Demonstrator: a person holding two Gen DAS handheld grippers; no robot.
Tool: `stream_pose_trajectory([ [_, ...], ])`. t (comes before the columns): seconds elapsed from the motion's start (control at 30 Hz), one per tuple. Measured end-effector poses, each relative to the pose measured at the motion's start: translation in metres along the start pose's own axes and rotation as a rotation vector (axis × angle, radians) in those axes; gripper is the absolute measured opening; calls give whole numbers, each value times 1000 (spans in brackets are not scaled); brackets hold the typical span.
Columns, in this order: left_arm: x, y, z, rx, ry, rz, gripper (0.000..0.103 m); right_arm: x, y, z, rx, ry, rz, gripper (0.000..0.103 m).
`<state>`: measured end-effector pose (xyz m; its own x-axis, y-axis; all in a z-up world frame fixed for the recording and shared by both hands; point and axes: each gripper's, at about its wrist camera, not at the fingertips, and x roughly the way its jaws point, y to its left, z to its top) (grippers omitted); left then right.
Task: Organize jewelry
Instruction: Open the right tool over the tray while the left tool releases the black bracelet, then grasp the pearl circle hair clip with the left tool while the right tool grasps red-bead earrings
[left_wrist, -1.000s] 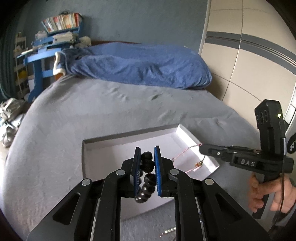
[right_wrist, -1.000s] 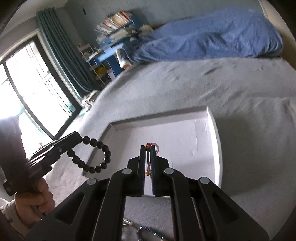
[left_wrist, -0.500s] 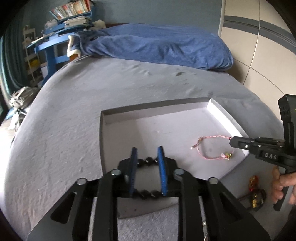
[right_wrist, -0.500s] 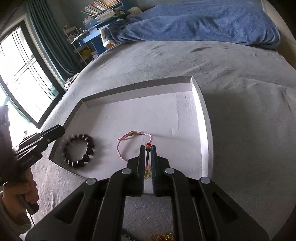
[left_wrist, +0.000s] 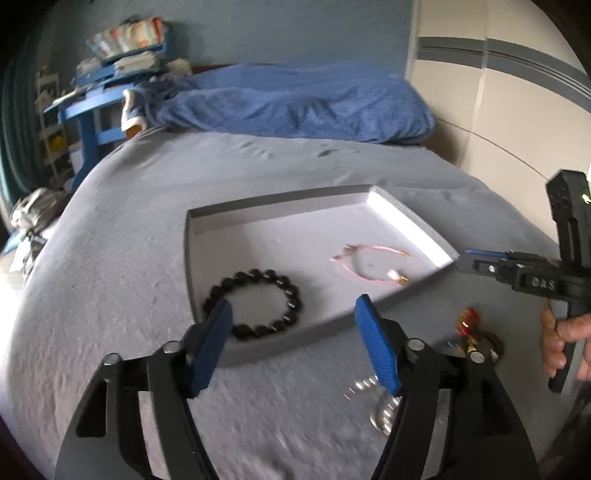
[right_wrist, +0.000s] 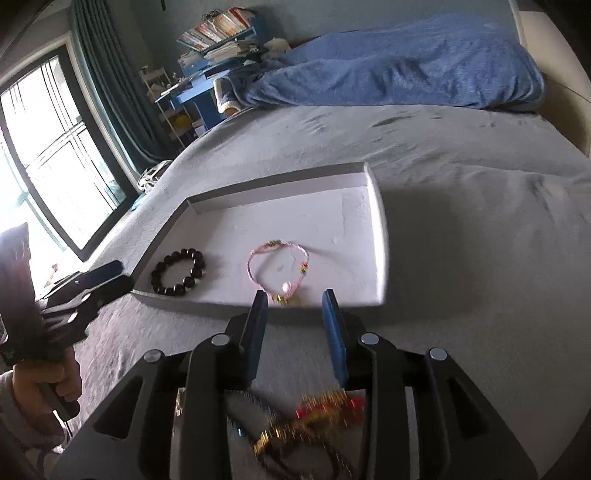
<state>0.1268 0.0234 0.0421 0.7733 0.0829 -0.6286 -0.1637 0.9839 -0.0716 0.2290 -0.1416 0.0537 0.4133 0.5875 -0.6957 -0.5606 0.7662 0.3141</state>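
While both tongs gape empty, right tongs (left_wrist: 463, 260) read "DAS" — left tongs (left_wrist: 293, 332) unlabelled.

I see a grey bed (right_wrist: 461, 192), blue blanket (right_wrist: 406, 74), blue desk (left_wrist: 92, 122) with books (right_wrist: 218, 29), curtain (right_wrist: 110, 81), bright window (right_wrist: 48, 155).

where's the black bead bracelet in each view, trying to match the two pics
Left wrist: the black bead bracelet lies in the tray's near-left corner, just beyond the left tool's left finger.
Right wrist: the black bead bracelet is left of centre, at the tray's left end.
Shared landmark: the pink cord bracelet lies to its right in the white tray.
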Motion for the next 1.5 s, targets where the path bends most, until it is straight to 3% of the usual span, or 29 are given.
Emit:
stream_pose_trajectory([
  [0.27, -7, -36, -35, 109, 73, -186, 69, -28, -20, -48, 65, -3, -34, 35],
  [0.57, 2, -57, -64, 192, 158, -260, 68, -42, -34, -89, 150, -16, -36, 38],
  [0.63, 4, -61, -65, 211, 163, -262, 60, -43, -37, -94, 167, -24, -36, 38],
  [0.83, 13, -69, -66, 259, 181, -254, 53, -41, -38, -97, 179, -22, -35, 39],
  [1.17, -10, -60, -64, 238, 105, -267, 53, -42, -28, -99, 128, -17, -23, 39],
  [1.5, -21, -18, -78, 121, 109, -141, 53, -33, -16, -87, 77, 5, -31, 38],
])
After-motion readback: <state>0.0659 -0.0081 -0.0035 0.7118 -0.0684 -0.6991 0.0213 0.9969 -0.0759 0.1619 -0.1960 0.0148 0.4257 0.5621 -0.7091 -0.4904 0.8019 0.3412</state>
